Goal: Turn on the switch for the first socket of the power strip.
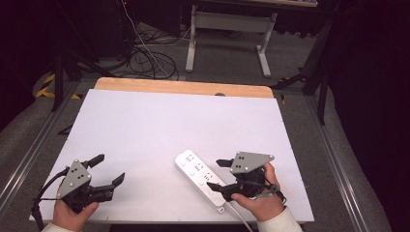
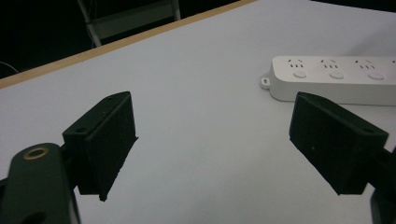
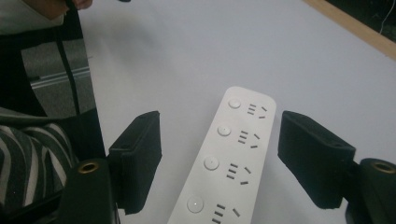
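Right claw [image 3: 219,154] astride white power strip [image 3: 229,158]

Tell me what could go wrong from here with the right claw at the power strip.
The right claw is open, with the power strip between its jaws but not gripped; closing off-centre could skew it. The strip's near end lies by the table edge, so a nudge may push it over. Its cord trails off the edge and could snag.

The white power strip [image 1: 200,176] lay flat on the white table — slantwise, near the front edge at the right. Four socket sets ran along its top, each with a round button beside it, and its cord left from the near end.
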